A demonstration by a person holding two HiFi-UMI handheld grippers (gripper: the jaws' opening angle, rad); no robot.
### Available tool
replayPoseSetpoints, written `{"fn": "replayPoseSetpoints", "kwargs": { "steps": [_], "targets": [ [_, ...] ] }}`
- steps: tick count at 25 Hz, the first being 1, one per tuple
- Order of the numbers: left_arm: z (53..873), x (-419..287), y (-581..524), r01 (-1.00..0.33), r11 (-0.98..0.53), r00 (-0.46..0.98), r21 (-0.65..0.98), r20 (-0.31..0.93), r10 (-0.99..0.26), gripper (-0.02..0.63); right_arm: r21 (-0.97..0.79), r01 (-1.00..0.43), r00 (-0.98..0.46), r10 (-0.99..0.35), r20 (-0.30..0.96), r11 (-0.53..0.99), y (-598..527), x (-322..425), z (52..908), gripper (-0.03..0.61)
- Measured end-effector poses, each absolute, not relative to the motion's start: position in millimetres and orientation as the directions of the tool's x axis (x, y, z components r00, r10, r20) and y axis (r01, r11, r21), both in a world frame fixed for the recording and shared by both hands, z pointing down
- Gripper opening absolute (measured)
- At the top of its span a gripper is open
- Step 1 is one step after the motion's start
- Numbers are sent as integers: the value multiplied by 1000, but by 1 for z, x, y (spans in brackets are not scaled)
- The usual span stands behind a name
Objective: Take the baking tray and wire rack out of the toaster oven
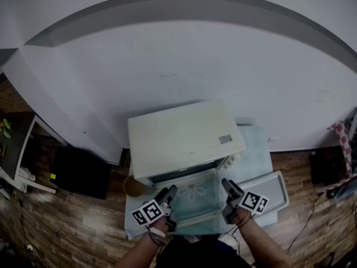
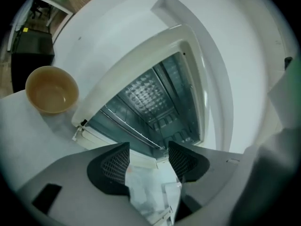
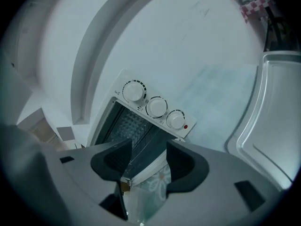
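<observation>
my left gripper jaws apart and empty, my right gripper likewise released, both at the folded-down glass door of white toaster oven, wire rack inside cavity, baking tray lying outside just right of oven, tan bowl left

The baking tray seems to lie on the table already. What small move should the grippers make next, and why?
Probably ease the left gripper forward into the toaster oven toward the wire rack. The baking tray already lies beside the oven, the door is folded down, the rack seems still inside, and this gripper's jaws stand apart, empty.
</observation>
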State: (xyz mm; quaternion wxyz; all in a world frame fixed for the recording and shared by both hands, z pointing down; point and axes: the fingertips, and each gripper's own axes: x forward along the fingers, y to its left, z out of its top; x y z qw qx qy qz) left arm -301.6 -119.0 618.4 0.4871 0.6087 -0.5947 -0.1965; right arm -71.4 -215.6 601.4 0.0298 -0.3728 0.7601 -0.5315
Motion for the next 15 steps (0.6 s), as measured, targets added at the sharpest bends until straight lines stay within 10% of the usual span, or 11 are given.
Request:
{"fn": "replayPoseSetpoints", "kwargs": {
  "steps": [15],
  "targets": [
    [660,-342,-153,-279,300,52,912,326,-944,259,-892,-453,-744,-557,370,12,-259,-165,651,242]
  ]
}}
